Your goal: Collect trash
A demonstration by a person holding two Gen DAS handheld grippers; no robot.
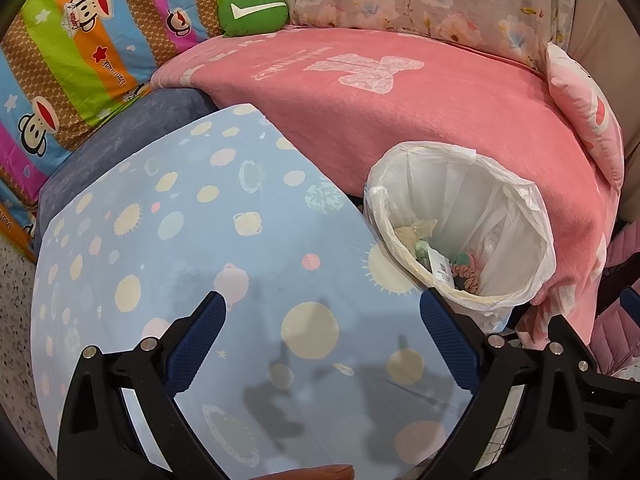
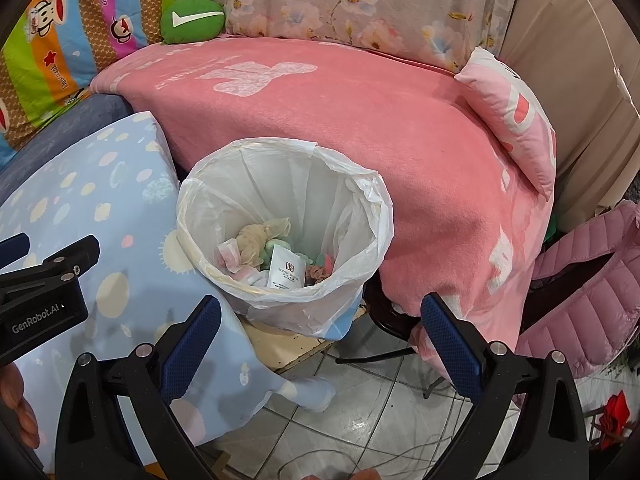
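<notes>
Right wrist view: the right gripper (image 2: 320, 344) hangs with its two blue-padded fingers (image 2: 192, 348) spread wide and nothing between them. Just beyond the jaws, a little left of their centre line, stands a round waste bin lined with a thin white plastic bag (image 2: 360, 216). Inside it lies crumpled trash: a beige tissue wad (image 2: 260, 234), pale green and pink scraps, and a flat white sachet with a red mark (image 2: 285, 270) leaning on the near wall. The bin sits against the edge of a light blue cloth printed with cream and pink planets (image 2: 100, 200), which spreads to the left of the jaws. Behind the bin lies a pink fleece blanket (image 2: 360, 120), and far beyond, left of the jaws, a green round cushion with a white tick (image 2: 192, 20). Below the jaws is pale tiled floor (image 2: 380, 420) with thin cables. At the left edge the black body of the left gripper (image 2: 44, 304) reaches in over the blue cloth.

Left wrist view: the left gripper (image 1: 322, 338) is likewise released, its fingers (image 1: 196, 344) wide apart over the bare planet cloth (image 1: 180, 240). The lined bin (image 1: 536, 216) stands just past the right fingertip, its trash visible at the bottom.
</notes>
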